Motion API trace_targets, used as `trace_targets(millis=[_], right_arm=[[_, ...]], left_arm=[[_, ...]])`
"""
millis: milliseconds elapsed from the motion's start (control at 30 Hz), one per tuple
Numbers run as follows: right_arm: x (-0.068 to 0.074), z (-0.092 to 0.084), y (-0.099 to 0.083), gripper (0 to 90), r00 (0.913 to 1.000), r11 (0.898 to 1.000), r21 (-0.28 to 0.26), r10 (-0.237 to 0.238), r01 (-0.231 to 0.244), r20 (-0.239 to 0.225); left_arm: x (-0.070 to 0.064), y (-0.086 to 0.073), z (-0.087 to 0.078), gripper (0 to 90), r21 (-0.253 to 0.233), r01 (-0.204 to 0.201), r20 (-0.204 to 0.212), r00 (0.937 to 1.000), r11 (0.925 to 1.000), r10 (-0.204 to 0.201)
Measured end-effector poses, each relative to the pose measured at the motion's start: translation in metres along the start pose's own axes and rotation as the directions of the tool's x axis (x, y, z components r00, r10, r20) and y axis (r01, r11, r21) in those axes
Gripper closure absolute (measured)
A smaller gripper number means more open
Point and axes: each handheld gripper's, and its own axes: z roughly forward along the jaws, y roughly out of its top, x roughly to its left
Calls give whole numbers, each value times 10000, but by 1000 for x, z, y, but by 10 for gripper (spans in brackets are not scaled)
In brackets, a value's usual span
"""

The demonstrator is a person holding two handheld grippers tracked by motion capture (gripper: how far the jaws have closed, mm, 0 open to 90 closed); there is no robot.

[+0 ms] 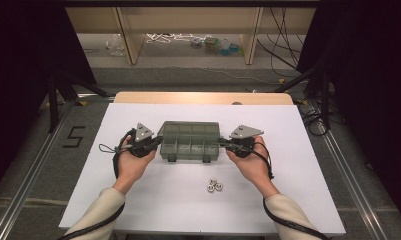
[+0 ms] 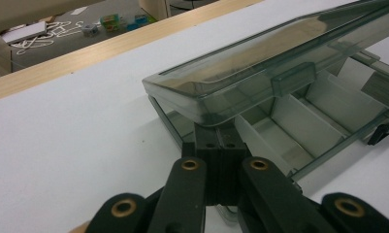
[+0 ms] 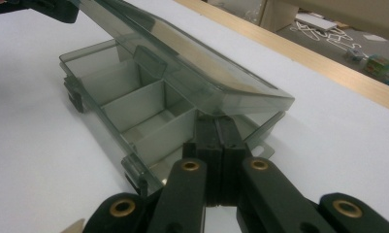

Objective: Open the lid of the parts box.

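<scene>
Here the compartment box (image 1: 189,141), a smoke-tinted clear plastic organizer, sits at the middle of the white table (image 1: 138,210) with its hinged lid (image 2: 260,63) raised partway above the divided tray. The left gripper (image 1: 155,144) stands at the box's left end and the right gripper (image 1: 223,145) at its right end; in each gripper view the black jaws are pressed together, tips tucked under the lid's end edge, propping rather than pinching it. The box is judged light, rigid and thin-walled, with a smooth surface that may slip; the lid likely flexes if lifted at one end alone, so support at both ends is advised, or a hold on the front latch tab (image 2: 291,77). The inner dividers (image 3: 148,104) appear to hold nothing. Near the front of the table, between the forearms, lies a small cluster of metal nuts (image 1: 215,186), well apart from the box. Nothing stands between grippers and lid. Beyond the table's wooden far edge (image 1: 203,97), cables and small items lie on the floor.
</scene>
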Motion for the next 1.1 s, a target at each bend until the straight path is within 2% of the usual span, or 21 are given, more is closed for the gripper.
trace_targets(millis=[67, 133, 300, 400, 467, 533, 633, 733, 767, 833, 867, 1000, 1100], right_arm=[[0, -1, 1, 900, 10000, 10000, -28, 52, -52, 68], [-1, 0, 2, 900, 9999, 9997, -231, 54, -51, 156], [-2, -2, 6, 900, 9998, 9992, -377, 109, -103, 176], [-2, -1, 8, 900, 9994, 9984, -552, 167, -151, 287], [-2, -1, 9, 900, 9993, 9982, -591, 162, -141, 345], [-2, -1, 11, 900, 9992, 9979, -630, 165, -142, 356], [-2, 1, 13, 900, 9983, 9971, -737, 233, -194, 529], [-1, 0, 12, 900, 9948, 9968, -739, 377, -307, 943], [-1, 0, 11, 874, 9945, 9972, -517, 575, -531, 872], [-2, 0, 10, 815, 9899, 9962, -611, 687, -615, 1242], [-2, 0, 10, 811, 9896, 9959, -629, 719, -644, 1246], [-1, 1, 12, 726, 9894, 9948, -924, 547, -425, 1342], [2, 1, 14, 706, 9880, 9932, -1124, 475, -310, 1469]], left_arm=[[2, 2, -1, 900, 145, -205, -17, 9998, 9997, 205], [1, 3, 0, 900, -67, -6, -61, 10000, 10000, 5], [2, 8, 0, 900, -235, 151, 15, 9999, 9996, -151], [2, 11, 1, 900, -409, 389, 45, 9992, 9984, -388], [4, 12, 0, 900, -398, 289, -1, 9996, 9988, -289], [4, 14, 0, 900, -509, 408, -4, 9992, 9979, -409], [5, 16, 1, 900, -595, 404, -49, 9992, 9974, -408], [5, 17, 2, 900, -609, 454, -56, 9989, 9971, -459], [4, 17, 3, 900, -614, 461, -54, 9989, 9970, -465], [4, 17, 3, 900, -563, 383, -59, 9992, 9977, -387], [3, 17, 4, 900, -549, 419, -41, 9991, 9976, -421], [3, 18, 4, 900, -612, 389, -45, 9992, 9974, -393], [2, 18, 5, 900, -619, 396, -21, 9992, 9973, -398]])
